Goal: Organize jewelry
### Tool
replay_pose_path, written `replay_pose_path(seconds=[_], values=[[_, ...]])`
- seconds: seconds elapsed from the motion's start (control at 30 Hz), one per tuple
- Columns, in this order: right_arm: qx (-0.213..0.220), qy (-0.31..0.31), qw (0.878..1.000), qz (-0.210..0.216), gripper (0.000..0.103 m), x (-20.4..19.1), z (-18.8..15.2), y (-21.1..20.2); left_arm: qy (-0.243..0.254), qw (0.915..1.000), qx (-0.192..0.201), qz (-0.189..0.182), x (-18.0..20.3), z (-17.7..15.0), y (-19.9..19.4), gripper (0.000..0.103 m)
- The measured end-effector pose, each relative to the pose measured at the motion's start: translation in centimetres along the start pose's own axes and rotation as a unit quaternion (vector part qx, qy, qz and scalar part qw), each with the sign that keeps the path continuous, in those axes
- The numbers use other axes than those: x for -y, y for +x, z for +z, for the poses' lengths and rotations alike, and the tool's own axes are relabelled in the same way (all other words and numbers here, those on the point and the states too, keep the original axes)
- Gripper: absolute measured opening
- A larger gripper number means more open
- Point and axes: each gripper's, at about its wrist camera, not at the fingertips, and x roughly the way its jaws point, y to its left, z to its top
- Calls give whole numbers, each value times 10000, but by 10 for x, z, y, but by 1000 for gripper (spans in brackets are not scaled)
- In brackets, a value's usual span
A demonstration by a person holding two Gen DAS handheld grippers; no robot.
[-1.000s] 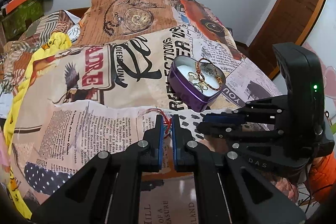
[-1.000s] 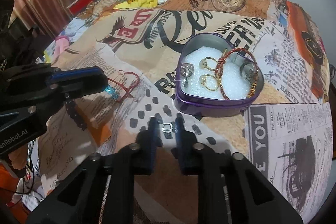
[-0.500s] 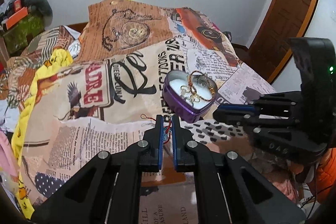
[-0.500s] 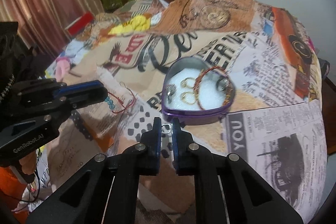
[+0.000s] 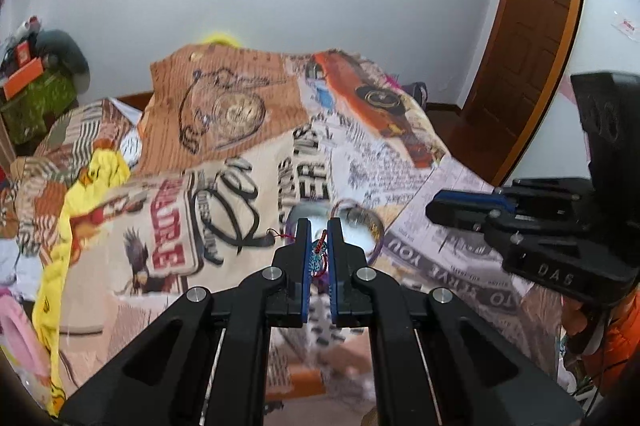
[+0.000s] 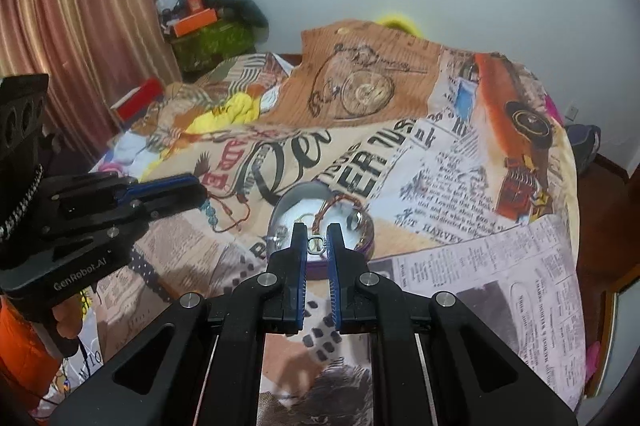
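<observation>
A purple heart-shaped tin [image 6: 366, 246] with white foam, rings and a beaded bracelet lies on the printed bedspread; it also shows in the left wrist view [image 5: 376, 240]. My left gripper [image 5: 319, 226] is shut on a red cord bracelet with blue beads [image 5: 317, 258], lifted above the bed just before the tin. In the right wrist view the bracelet [image 6: 218, 216] hangs from that left gripper [image 6: 200, 188]. My right gripper [image 6: 317, 230] is shut on a small silver ring [image 6: 317, 244], held just before the tin. The right gripper also shows in the left wrist view [image 5: 434, 206].
The bedspread [image 6: 440, 166] covers the whole bed. A yellow cloth [image 5: 92, 182] lies at the left. A green box with clutter [image 6: 212, 38] stands at the back, curtains [image 6: 80, 6] on the left, a wooden door [image 5: 528, 46] on the right.
Both grippers have lifted off the bedspread with their pieces and moved up and toward the tin. The views now tilt up, showing more wall.
</observation>
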Motion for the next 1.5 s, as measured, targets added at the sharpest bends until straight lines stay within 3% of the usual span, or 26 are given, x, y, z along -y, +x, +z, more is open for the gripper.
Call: replay_pose_path(seconds=[0.3, 0.73, 1.17, 1.27, 1.4, 1.5], values=[[154, 56, 9999, -7, 9, 8, 7, 4, 98, 9995, 257, -161, 9, 26, 7, 6], [-397, 258, 9986, 248, 9, 24, 0, 53, -180, 9981, -532, -263, -3, 12, 80, 6], [-652, -53, 9976, 242, 9, 14, -6, 72, -261, 9971, -706, -120, -11, 3, 90, 6], [-690, -155, 9974, 164, 9, 10, -6, 73, -268, 9970, -721, -78, -13, 1, 88, 10], [-740, -223, 9970, 65, 12, 6, -7, 74, -289, 9973, -673, -39, -15, 1, 80, 23], [-732, -240, 9970, 10, 14, 5, -6, 70, -299, 9978, -598, -8, -16, 3, 73, 25]])
